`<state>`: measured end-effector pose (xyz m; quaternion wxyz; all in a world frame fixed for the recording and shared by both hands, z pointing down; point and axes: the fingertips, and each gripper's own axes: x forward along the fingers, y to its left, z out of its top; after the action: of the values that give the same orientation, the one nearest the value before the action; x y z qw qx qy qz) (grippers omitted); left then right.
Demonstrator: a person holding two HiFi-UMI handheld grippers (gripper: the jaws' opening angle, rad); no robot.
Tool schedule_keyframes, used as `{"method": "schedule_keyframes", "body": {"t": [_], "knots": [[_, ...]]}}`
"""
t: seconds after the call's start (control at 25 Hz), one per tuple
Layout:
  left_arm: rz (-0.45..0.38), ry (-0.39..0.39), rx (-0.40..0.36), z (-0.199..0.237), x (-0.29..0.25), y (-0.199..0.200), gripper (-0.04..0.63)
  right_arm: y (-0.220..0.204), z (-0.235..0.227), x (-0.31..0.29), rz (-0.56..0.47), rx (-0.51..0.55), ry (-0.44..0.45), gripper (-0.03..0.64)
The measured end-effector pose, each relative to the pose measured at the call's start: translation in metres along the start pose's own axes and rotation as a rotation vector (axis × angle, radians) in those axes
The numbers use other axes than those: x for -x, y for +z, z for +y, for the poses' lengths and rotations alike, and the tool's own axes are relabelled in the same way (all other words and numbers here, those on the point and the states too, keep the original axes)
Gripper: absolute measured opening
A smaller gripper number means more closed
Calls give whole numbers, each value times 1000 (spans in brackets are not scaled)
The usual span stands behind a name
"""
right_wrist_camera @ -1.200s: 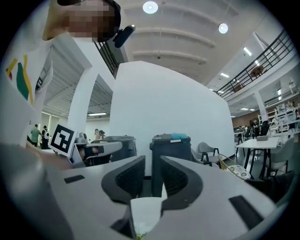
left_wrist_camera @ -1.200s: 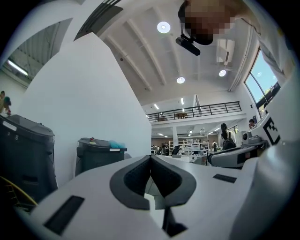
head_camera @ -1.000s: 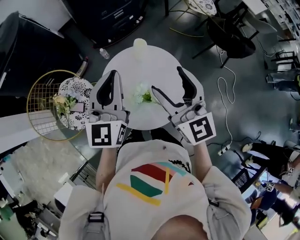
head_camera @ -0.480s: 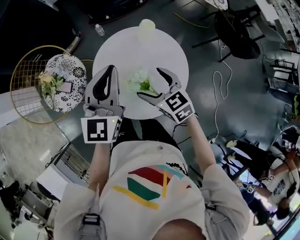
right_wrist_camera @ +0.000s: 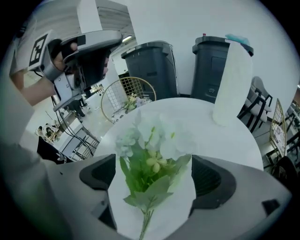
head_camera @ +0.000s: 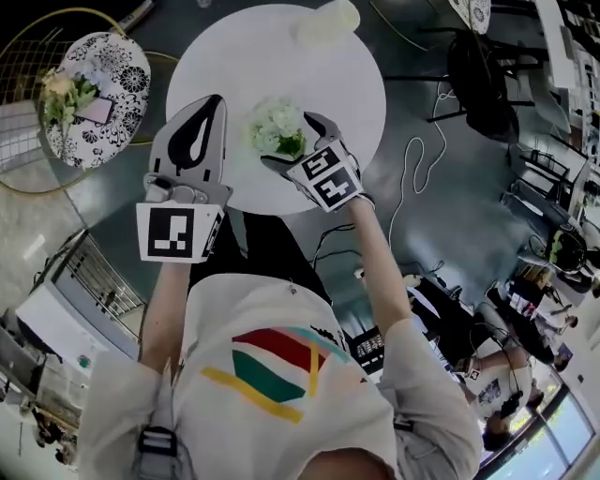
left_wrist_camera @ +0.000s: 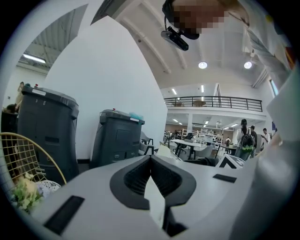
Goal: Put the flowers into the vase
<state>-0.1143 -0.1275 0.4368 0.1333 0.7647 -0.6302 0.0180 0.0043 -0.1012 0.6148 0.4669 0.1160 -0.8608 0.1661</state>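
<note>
**Head view.** Round white table (head_camera: 239,66). The flowers (head_camera: 275,127), white blooms with green leaves, lie flat on it, on the side toward the person. The cream vase (head_camera: 328,21) stands at the far rim, well apart from the flowers. The right gripper (head_camera: 289,141) tilts down over the bunch with one jaw on either side of it. The left gripper (head_camera: 214,101) is just to its left, over the table's left part, jaws pressed together. Each gripper carries a cube with black-and-white square markers and no letters. The shirt (head_camera: 281,370) has a striped graphic in red, teal, green and yellow, with no wording. Left of the table, a black-and-white patterned cushion (head_camera: 108,70) bears a second bunch (head_camera: 61,94).

**Left gripper view.** The left gripper (left_wrist_camera: 150,158) is clenched, pad tips meeting, with nothing gripped. Beyond it stand two dark grey wheeled bins (left_wrist_camera: 119,140). The small labels on the left-hand bin's lid are too small to read. A gold wire chair (left_wrist_camera: 18,154) is at the left edge. People sit and stand at tables in the far hall.

**Right gripper view.** The right gripper (right_wrist_camera: 152,173) is released, its jaws wide and just now opening. The flowers (right_wrist_camera: 152,150) lie between them, stem toward the camera, and neither pad touches them. The vase (right_wrist_camera: 233,84) stands upright past the blooms, to the right. The left gripper (right_wrist_camera: 91,56) is at upper left. White print on black cloth (right_wrist_camera: 54,157) at low left looks like "adidas", but it is blurred.
</note>
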Motion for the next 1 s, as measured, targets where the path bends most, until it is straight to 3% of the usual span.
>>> {"method": "schedule_keyframes", "body": {"t": [0.24,0.52,1.0], "knots": [[17,20,23,16,-2,-17,6,-5,-7,-27,75,-113,28,491],[5,28,22,30,-11,-22,6,-8,-7,-46,107,-150,1,489],[-4,-27,2,11,-24,-11,6,11,-6,-28,-72,-201,-15,480]]}}
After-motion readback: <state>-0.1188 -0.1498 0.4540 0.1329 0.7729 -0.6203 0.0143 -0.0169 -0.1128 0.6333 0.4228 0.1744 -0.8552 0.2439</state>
